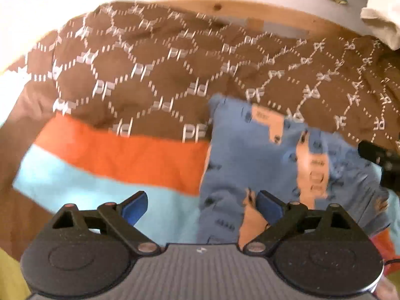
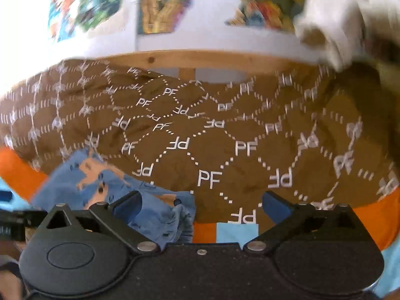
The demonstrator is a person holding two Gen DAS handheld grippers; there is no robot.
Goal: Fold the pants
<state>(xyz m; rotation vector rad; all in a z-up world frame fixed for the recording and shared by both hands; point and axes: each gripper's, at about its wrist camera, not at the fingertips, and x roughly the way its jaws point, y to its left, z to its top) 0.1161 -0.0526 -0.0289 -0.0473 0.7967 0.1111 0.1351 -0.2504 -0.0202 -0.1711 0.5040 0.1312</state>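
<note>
Small blue pants (image 1: 252,155) with peach patches lie crumpled on an orange and light-blue bedsheet (image 1: 130,157). My left gripper (image 1: 200,207) is open and empty, hovering just above the pants' near-left part. The pants also show in the right wrist view (image 2: 105,187), at lower left. My right gripper (image 2: 201,206) is open and empty, above the pants' right edge and the brown blanket (image 2: 212,145). The other gripper's black tip (image 1: 382,160) shows at the right edge of the left wrist view.
A brown blanket (image 1: 150,75) printed with white "PF" letters covers the far part of the bed. Behind it runs a wooden bed frame (image 2: 200,60) and a white wall with colourful pictures (image 2: 160,7). A white cloth (image 1: 380,22) lies far right.
</note>
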